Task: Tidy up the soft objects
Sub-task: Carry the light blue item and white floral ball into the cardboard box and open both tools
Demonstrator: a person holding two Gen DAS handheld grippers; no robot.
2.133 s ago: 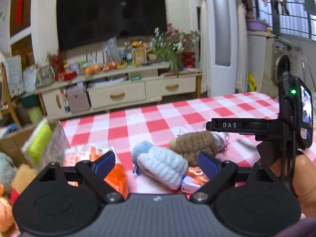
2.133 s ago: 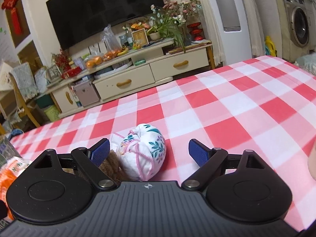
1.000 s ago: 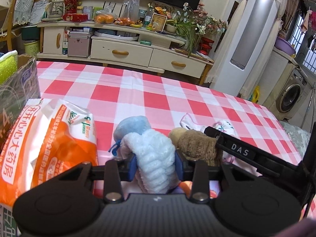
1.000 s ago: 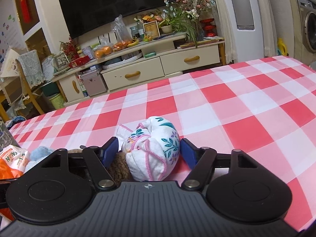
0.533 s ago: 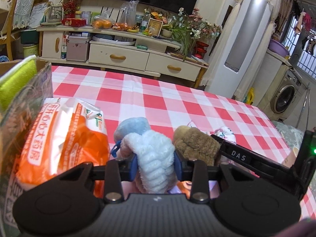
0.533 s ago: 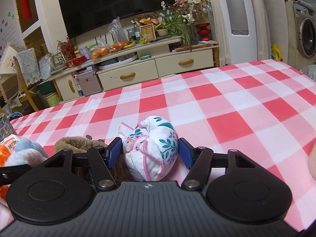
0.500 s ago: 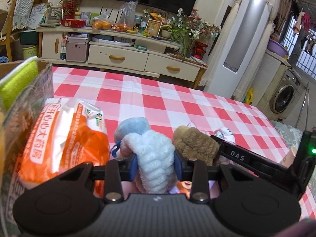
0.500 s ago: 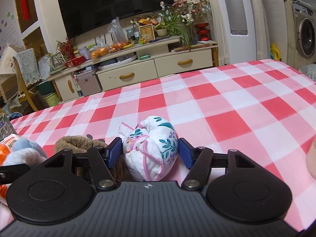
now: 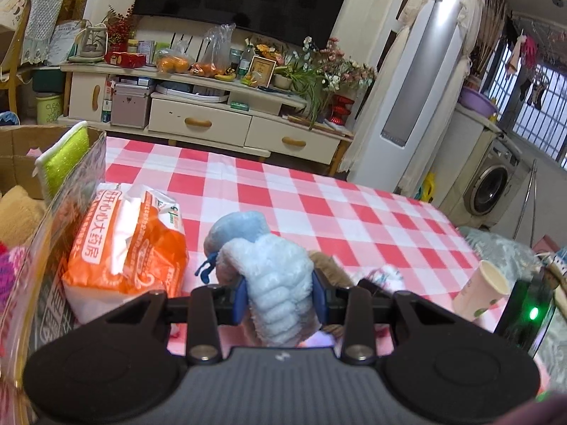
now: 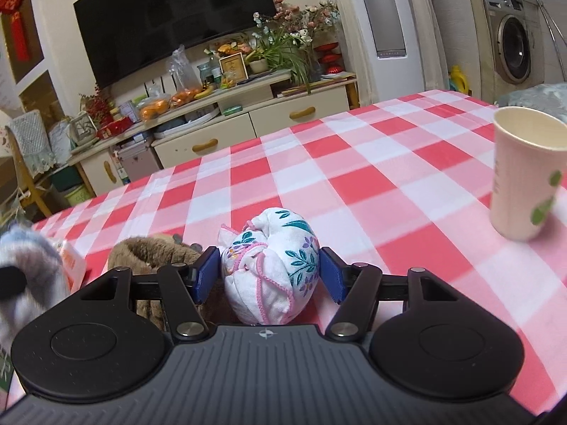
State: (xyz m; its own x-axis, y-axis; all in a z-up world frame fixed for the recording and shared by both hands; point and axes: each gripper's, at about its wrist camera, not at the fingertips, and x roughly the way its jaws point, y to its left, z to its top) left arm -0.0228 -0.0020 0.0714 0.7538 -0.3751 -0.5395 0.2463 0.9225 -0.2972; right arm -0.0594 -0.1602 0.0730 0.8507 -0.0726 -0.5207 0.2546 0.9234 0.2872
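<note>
We got left gripper (image 9: pixel 278 299) pinching fluffy pale-blue ribbed sock (image 9: pixel 278 283); right gripper (image 10: pixel 269 274) squeezing white floral cloth bundle (image 10: pixel 271 265), pink trim, knotted.

A fluffy light-blue sock bundle (image 9: pixel 278 285) sits squeezed inside the left gripper (image 9: pixel 278 301). A white floral cloth bundle (image 10: pixel 271 265) with pink trim sits inside the right gripper (image 10: pixel 269 278). A brown plush sock (image 10: pixel 152 251) lies just left of it.

1. The counter (image 10: pixel 372 184), under a red-and-white checked cloth, fills the middle of both views.
2. An orange-and-white packet (image 9: pixel 127 244) lies at centre left of the left view.
3. A paper cup (image 10: pixel 524 177) stands upright at the right edge.
4. A brown plush item (image 10: pixel 152 251) lies at lower left of the right view.
</note>
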